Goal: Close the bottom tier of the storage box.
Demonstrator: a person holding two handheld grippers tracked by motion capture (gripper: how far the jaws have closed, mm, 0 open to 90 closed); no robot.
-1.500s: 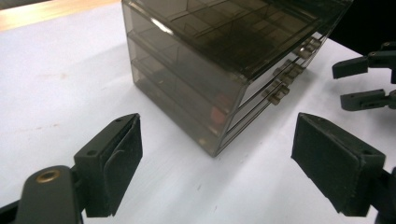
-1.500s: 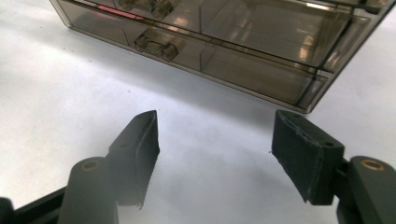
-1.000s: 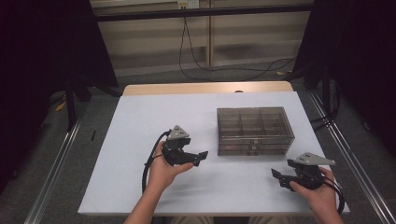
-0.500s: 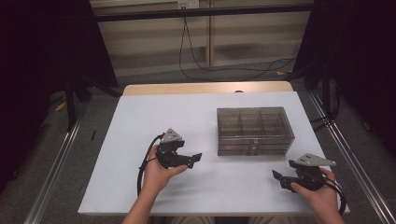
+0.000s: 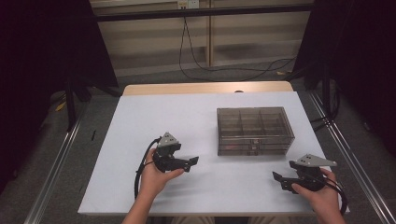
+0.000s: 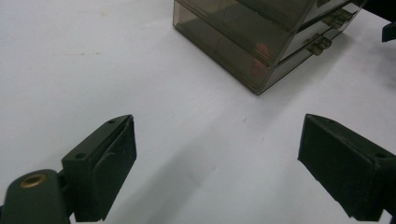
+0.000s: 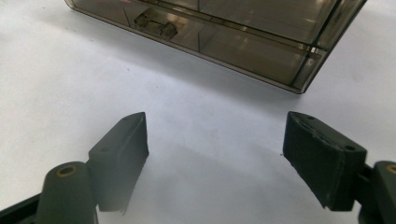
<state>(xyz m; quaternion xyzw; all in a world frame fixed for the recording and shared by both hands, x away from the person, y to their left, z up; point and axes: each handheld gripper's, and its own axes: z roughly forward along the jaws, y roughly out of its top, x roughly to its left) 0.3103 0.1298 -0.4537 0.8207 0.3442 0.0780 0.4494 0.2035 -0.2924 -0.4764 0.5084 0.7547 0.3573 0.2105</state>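
Tabletop, white and rectangular (image 5: 140,121), spreads bare around both our jaws. The smoky transparent plastic drawer box (image 5: 254,130) sits ahead of each pair, untouched. Our left gripper (image 5: 189,162) has its jaws spread wide on nothing; our right gripper (image 5: 279,180) has just been opening, nothing between.

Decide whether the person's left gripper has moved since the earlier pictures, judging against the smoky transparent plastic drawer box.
Yes. In the high view the left gripper has drifted left, away from the smoky transparent plastic drawer box, and slightly toward the table's near edge.
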